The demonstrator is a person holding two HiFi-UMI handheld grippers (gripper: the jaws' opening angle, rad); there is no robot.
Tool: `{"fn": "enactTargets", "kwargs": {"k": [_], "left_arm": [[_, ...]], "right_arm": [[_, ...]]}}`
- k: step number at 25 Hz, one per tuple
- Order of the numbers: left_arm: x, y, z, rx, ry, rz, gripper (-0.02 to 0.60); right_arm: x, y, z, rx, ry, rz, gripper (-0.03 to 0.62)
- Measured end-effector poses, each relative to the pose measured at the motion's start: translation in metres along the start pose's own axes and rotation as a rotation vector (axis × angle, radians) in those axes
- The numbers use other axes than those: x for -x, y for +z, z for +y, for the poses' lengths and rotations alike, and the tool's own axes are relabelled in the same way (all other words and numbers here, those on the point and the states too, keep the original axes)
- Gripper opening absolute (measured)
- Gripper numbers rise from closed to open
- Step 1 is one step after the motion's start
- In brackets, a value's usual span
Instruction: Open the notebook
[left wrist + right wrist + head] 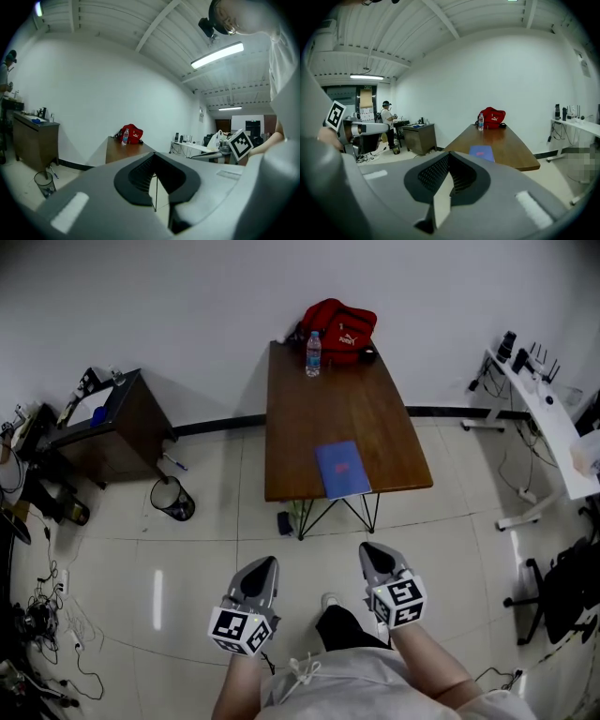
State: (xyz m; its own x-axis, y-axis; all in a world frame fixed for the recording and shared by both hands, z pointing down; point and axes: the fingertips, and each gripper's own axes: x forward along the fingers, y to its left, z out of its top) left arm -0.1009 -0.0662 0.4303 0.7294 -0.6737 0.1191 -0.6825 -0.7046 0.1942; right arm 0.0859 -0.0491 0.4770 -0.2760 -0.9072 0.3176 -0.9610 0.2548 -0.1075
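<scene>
The blue notebook lies closed near the front edge of the brown table; in the right gripper view the notebook shows just past the jaws. Both grippers hang over the floor, well short of the table. My left gripper is shut and holds nothing; in its own view the left gripper has its jaws together, and they hide the notebook. My right gripper is also shut and holds nothing, the right gripper pointing towards the table.
A red bag and a water bottle stand at the table's far end. A dark cabinet and a wire bin are at the left, a white desk at the right. A person stands in the distance.
</scene>
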Motion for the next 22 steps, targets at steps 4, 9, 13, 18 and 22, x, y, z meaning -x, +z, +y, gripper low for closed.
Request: {"fn": "enactTargets", "kwargs": {"k": [4, 9, 13, 18, 22], "left_arm": [[-0.059, 0.012, 0.023, 0.013, 0.017, -0.002, 0.006], [-0.128, 0.004, 0.049, 0.03, 0.021, 0.047, 0.006], [-0.176, -0.019, 0.063, 0.066, 0.015, 0.122, 0.006], [-0.217, -0.052, 0.083, 0.108, 0.012, 0.203, 0.006], [-0.242, -0.081, 0.093, 0.147, 0.01, 0.256, 0.006]], "right_arm": [[-0.047, 0.014, -0.048, 0.003, -0.016, 0.024, 0.006], [-0.107, 0.013, -0.11, 0.0, -0.073, 0.101, 0.006], [-0.151, -0.011, -0.149, -0.044, -0.068, 0.195, 0.072], [-0.193, -0.055, -0.188, -0.102, -0.092, 0.305, 0.072], [-0.217, -0.086, -0.213, -0.158, -0.122, 0.369, 0.072]]}}
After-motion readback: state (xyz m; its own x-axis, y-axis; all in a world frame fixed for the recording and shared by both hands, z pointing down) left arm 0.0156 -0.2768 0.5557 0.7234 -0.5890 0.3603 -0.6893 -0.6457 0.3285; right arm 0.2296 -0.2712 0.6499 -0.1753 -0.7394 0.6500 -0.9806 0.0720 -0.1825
